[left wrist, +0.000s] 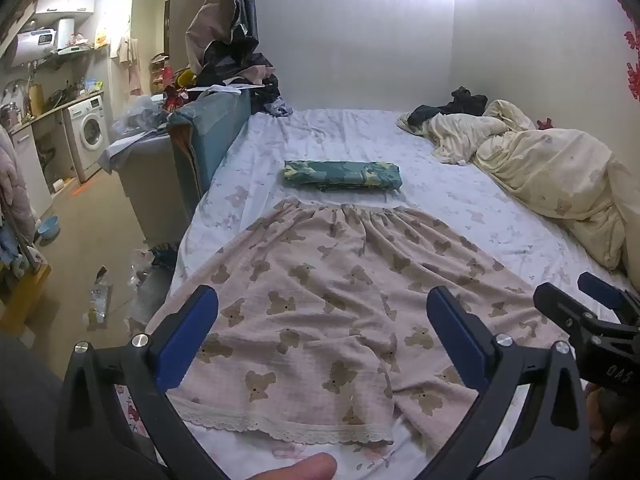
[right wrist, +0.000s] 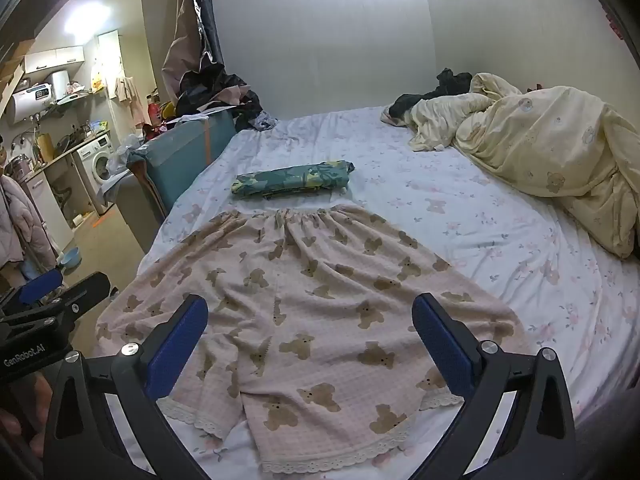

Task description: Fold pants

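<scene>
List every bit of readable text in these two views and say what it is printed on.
"GenRobot.AI": white lettering on the body of the left gripper, seen in the right wrist view.
Lettering on the right gripper body, seen upside down in the left wrist view: too unclear to read.
Digital display on the white water heater: too blurred to read.
Carton on the floor: print too small to read.

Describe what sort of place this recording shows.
Likely a small studio flat: a bed with a white floral sheet fills the view, while a white front-loading washing machine and wall-mounted white water heater stand alongside.
</scene>
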{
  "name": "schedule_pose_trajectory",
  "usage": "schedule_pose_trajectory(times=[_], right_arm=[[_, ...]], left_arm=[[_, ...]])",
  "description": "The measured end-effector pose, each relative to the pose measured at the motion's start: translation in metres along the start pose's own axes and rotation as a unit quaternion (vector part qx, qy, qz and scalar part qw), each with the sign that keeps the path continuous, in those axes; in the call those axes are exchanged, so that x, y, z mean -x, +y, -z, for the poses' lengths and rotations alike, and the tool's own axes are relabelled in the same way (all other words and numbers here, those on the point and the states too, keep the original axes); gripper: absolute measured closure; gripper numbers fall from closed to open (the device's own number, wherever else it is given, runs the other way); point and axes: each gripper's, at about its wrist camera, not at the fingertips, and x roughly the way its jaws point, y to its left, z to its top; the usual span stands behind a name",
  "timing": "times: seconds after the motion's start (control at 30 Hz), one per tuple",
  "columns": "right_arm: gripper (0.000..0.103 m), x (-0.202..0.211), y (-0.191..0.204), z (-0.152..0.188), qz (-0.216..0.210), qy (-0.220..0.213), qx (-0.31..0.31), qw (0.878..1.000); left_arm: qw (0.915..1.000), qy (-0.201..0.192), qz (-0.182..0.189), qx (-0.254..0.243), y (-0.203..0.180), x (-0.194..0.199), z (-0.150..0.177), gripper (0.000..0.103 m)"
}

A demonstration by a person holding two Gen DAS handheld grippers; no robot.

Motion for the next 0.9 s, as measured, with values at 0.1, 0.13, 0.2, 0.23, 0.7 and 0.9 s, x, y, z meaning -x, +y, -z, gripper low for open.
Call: schedule_pose_trajectory(times=[0.1, 0.13, 0.2, 0.23, 0.7, 0.9], right_arm=[[0.0, 0.0002, 0.0001, 0.0005, -0.001, -0.005, 0.0, 1.0], [0.0, 0.0001, 0.0002, 0.0005, -0.001, -0.004, 0.0, 1.0], [0.0, -0.0002, 0.0002, 0.0003, -0.001, -0.002, 0.0, 1.0], [0.0, -0.0001, 0.0001, 0.0002, -0.001, -0.002, -0.001, 1.0], [0.0, -0.0003, 0.0001, 0.0001, 0.0, -0.004, 0.001, 1.0], [0.0, 0.0004, 0.0001, 0.0, 0.001, -0.005, 0.002, 1.0]], left_arm=[[1.0, 0.003, -0.001, -0.001, -0.0004, 0.0007, -0.0009, 0.0], [1.0, 0.005, -0.001, -0.001, -0.0005, 0.0001, -0.0011, 0.0], [1.0, 0.004, 0.0, 0.0, -0.0003, 0.0006, -0.0014, 0.0], [1.0, 0.004, 0.001, 0.001, -0.0001, 0.0008, -0.0012, 0.0], [1.0, 0.004, 0.002, 0.003, 0.0014, -0.0019, -0.0029, 0.0], [0.9999, 0.011, 0.002, 0.007, 0.0025, -0.0003, -0.0048, 0.0]])
